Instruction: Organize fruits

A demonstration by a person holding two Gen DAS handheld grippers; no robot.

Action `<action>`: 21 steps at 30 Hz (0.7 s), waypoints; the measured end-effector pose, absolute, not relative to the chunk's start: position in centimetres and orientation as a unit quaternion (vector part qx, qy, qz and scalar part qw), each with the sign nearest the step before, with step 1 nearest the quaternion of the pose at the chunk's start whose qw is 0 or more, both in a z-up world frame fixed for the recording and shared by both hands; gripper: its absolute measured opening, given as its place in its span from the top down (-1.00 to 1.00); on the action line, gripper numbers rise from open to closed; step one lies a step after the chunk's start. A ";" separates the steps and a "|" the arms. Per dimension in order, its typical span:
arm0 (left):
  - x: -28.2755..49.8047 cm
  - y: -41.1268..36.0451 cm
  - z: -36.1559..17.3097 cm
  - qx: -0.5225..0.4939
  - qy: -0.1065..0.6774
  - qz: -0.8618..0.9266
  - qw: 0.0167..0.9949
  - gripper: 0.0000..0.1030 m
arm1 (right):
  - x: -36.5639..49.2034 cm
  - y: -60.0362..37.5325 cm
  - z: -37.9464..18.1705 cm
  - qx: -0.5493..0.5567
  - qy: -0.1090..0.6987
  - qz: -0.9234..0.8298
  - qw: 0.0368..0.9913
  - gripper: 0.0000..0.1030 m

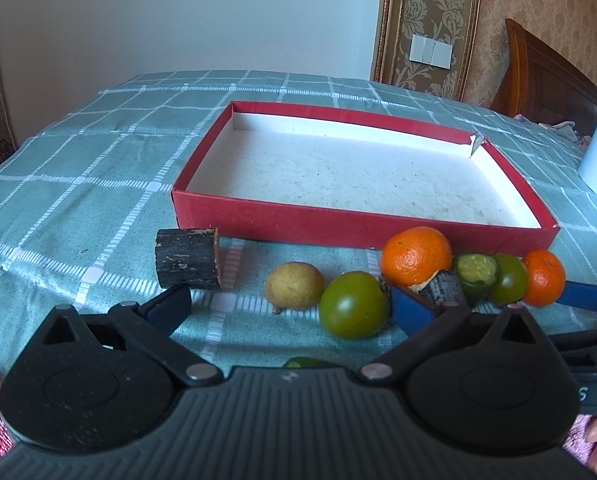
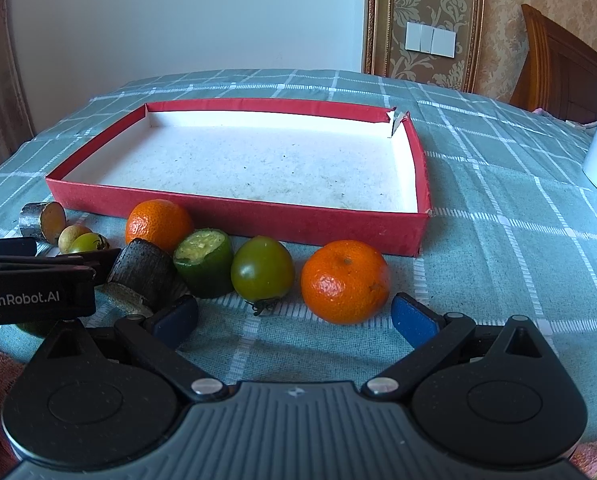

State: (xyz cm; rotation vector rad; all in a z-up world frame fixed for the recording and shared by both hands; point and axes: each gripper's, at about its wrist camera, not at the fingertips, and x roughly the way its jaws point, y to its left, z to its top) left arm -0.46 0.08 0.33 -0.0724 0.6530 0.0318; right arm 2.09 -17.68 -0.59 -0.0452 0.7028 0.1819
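Nothing is in the box [image 2: 234,168] yet — every fruit sits on the surface ahead of my fingers. Both grippers, left [image 1: 290,308] and right [image 2: 294,316], are spread and empty; an orange [image 2: 344,282] lies just beyond the right fingertips.

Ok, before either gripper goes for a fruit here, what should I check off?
1. Red tray empty, room to receive: ok.
2. Right gripper jaws open, holding nothing: ok.
3. Left gripper jaws open, holding nothing: ok.
4. Nearest orange ahead of the right gripper, free of neighbours: ok.
5. Green tomato clear for the left gripper: not ok, its right pad crowds it.
6. Torn far tray corner holding up: cannot tell.
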 end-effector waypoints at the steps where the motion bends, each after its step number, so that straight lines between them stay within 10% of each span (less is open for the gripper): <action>1: -0.5 0.1 0.4 -0.037 0.320 0.016 0.947 -1.00 | 2.1 -17.7 -0.6 -0.022 0.344 0.089 0.935 -1.00; 21: -1.3 1.7 1.3 -0.070 0.265 0.045 0.961 -1.00 | 1.6 -17.8 -0.4 -0.024 0.335 0.096 0.937 -1.00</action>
